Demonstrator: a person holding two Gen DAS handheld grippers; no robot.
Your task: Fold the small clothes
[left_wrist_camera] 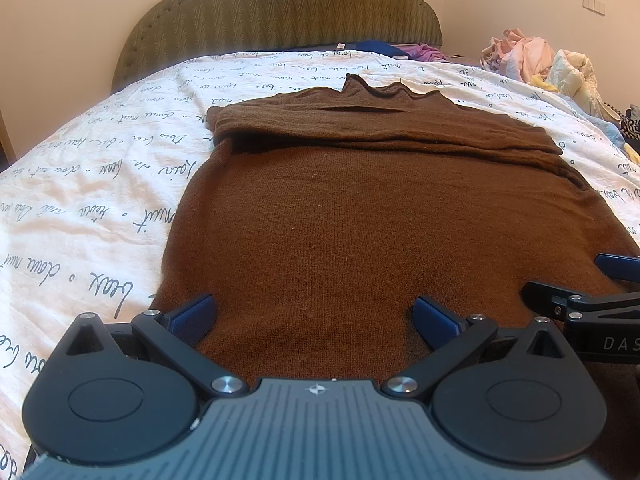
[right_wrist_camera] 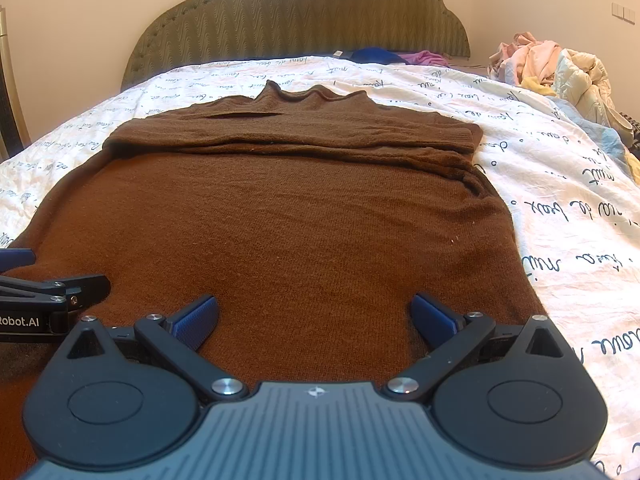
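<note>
A brown knitted sweater [left_wrist_camera: 360, 216] [right_wrist_camera: 280, 220] lies flat on the bed, collar at the far end, both sleeves folded across the chest in a band. My left gripper [left_wrist_camera: 314, 316] is open low over the near hem, towards the sweater's left side, with nothing between its blue pads. My right gripper [right_wrist_camera: 314, 316] is open too, over the near hem towards the right side. Each gripper shows at the edge of the other's view: the right gripper [left_wrist_camera: 580, 300] at the right in the left wrist view, the left gripper [right_wrist_camera: 52, 292] at the left in the right wrist view.
The bed has a white cover with dark script print [left_wrist_camera: 92, 184] [right_wrist_camera: 560, 184] and an olive padded headboard [left_wrist_camera: 280, 4]. A heap of pale clothes [left_wrist_camera: 544, 60] [right_wrist_camera: 556, 64] sits at the far right. Blue and purple garments [right_wrist_camera: 384, 56] lie by the headboard.
</note>
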